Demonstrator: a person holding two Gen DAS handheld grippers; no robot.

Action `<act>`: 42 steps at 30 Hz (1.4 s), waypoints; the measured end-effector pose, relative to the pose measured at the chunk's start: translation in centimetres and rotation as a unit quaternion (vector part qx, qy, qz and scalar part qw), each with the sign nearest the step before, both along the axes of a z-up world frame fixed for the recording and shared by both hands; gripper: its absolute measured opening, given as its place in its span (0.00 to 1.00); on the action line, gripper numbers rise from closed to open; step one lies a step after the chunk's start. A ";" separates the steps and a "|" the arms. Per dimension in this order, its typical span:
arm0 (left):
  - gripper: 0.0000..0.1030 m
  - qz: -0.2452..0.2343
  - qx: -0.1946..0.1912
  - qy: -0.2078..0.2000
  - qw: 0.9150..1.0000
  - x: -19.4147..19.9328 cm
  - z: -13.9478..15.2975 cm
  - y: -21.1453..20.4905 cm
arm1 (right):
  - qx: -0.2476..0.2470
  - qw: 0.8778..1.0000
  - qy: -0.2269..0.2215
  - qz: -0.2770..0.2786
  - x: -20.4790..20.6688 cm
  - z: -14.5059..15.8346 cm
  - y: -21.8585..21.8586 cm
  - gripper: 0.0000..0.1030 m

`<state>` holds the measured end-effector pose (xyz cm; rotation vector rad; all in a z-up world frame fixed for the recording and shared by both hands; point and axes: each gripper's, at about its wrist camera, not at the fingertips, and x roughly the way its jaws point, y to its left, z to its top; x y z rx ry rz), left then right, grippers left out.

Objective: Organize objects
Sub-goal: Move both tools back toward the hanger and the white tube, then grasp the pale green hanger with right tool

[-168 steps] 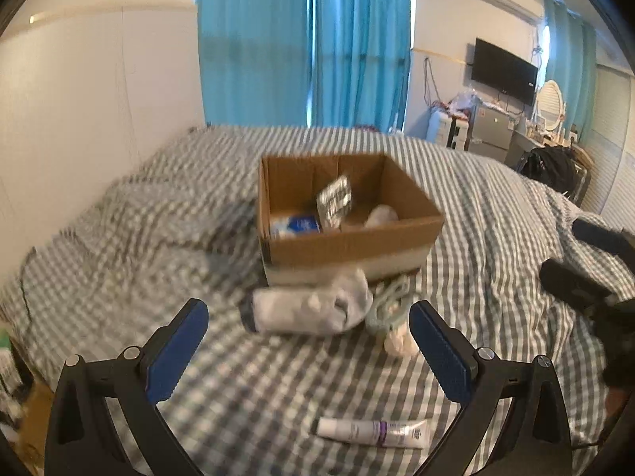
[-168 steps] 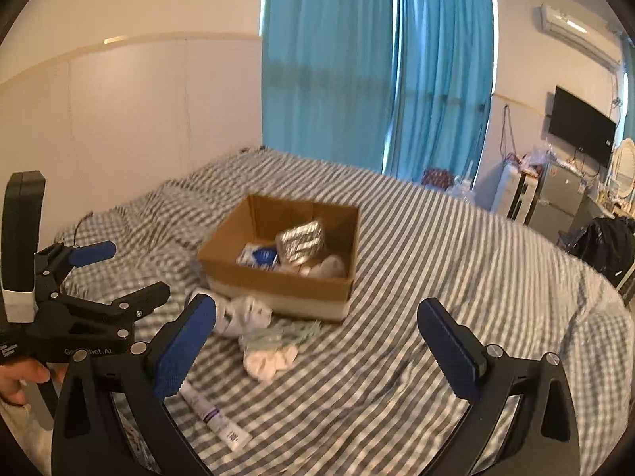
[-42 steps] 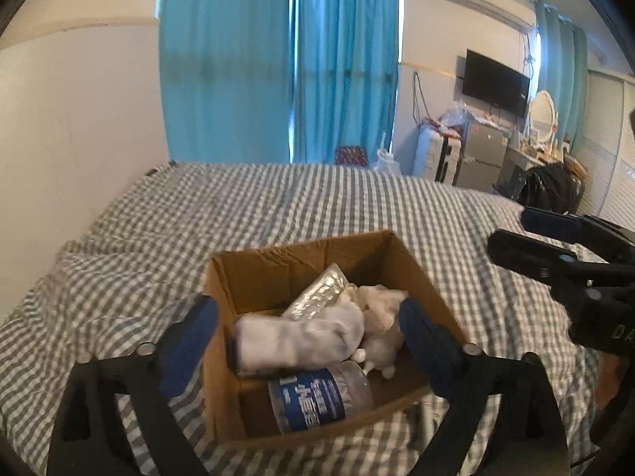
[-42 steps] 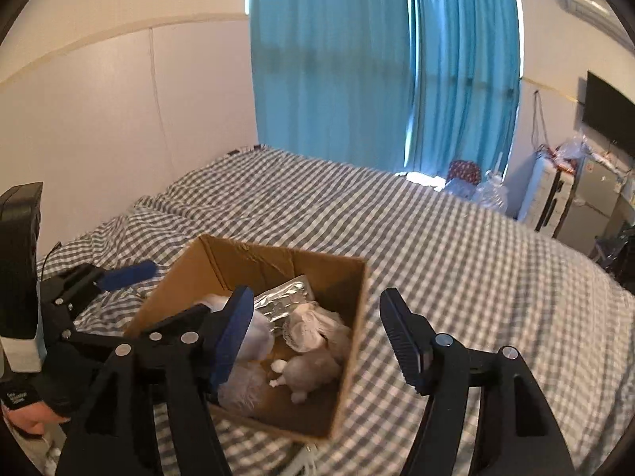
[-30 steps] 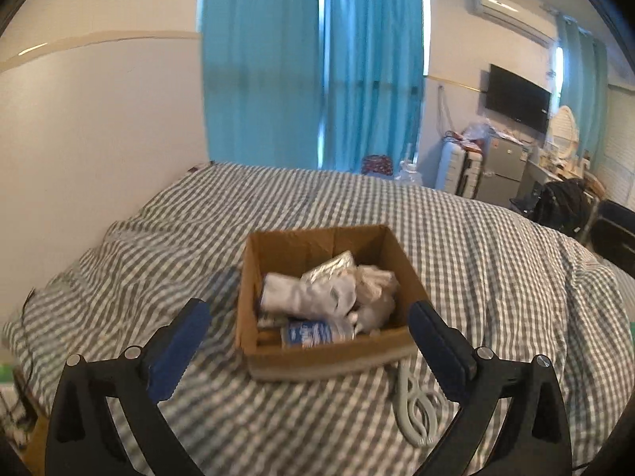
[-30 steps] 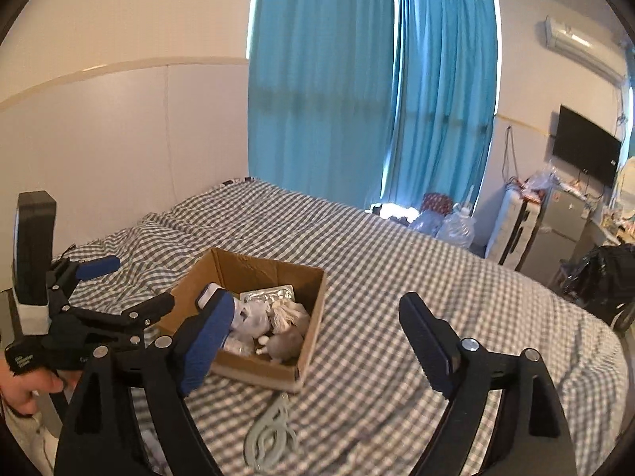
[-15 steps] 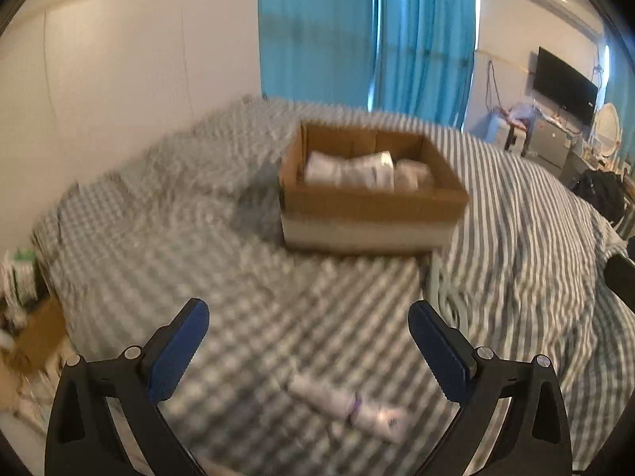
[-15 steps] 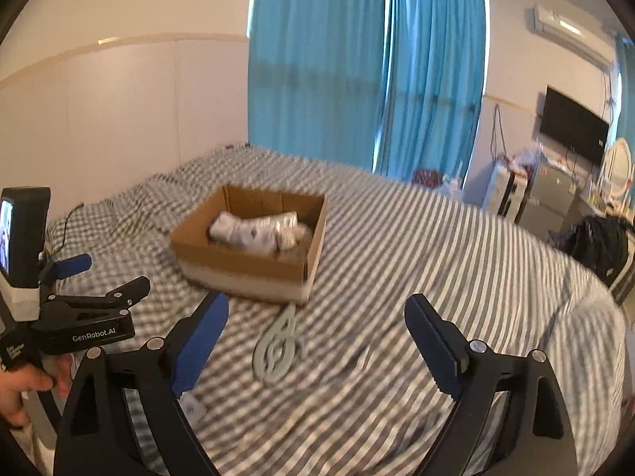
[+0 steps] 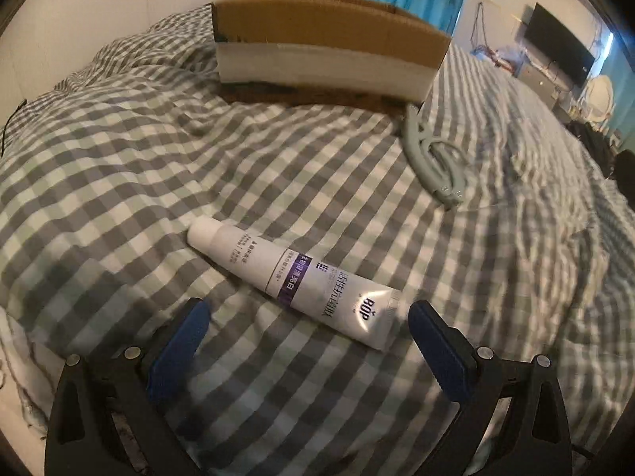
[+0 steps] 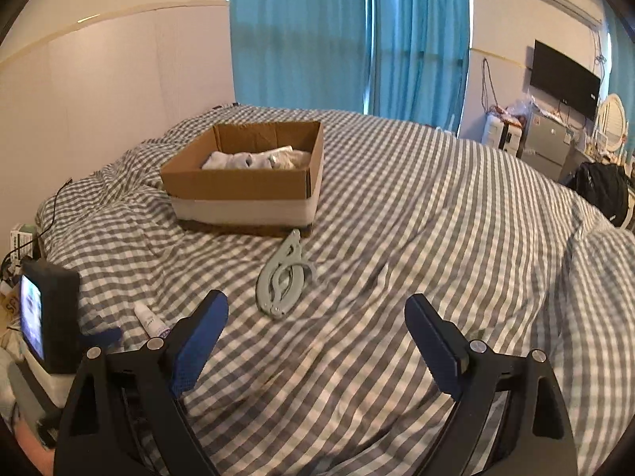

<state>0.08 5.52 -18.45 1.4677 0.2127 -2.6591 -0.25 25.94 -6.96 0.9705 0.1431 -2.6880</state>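
A white tube with a purple band [image 9: 293, 273] lies on the checked bedspread, just ahead of my open, empty left gripper [image 9: 309, 337], which hovers low over it; its cap end shows in the right wrist view [image 10: 149, 319]. A pale green folding hanger [image 9: 432, 158] lies to the right near the cardboard box [image 9: 317, 39]. In the right wrist view the hanger [image 10: 283, 277] lies ahead of my open, empty right gripper [image 10: 317, 337]. The box [image 10: 246, 182] holds white socks [image 10: 254, 158].
The checked bedspread [image 10: 436, 218] covers the whole bed. The left gripper's body with a lit screen [image 10: 47, 313] stands at the left of the right wrist view. Blue curtains [image 10: 349, 39], a TV and a dresser stand beyond the bed. A cable runs at the bed's left edge.
Both grippers left the box after the socks went in. My left gripper dropped low and close to the tube. My right gripper pulled back and faces the hanger.
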 end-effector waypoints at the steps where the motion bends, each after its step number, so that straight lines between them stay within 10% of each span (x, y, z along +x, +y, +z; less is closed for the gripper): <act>1: 1.00 -0.001 0.000 0.006 1.000 -0.3 -0.1 0.1 | 0.001 1.000 -0.003 -0.001 -0.1 -0.2 0.0 0.88; 4: 0.83 -0.012 0.000 0.027 1.000 -1.5 0.2 0.2 | 0.004 1.000 -0.010 -0.004 -0.4 -0.9 0.0 0.88; 9: 0.27 -0.067 -0.018 0.023 0.997 -4.4 -0.1 0.9 | -0.001 1.000 -0.027 -0.005 -1.4 -1.9 0.1 0.88; 15: 0.08 -0.098 -0.028 0.037 0.994 -5.8 1.0 0.4 | -0.006 0.999 -0.042 -0.004 -2.9 -2.8 0.1 0.88; 42: 0.08 -0.140 0.023 0.062 0.988 -10.0 2.7 -5.1 | 0.035 0.989 -0.145 0.017 -14.4 -10.4 -7.9 0.88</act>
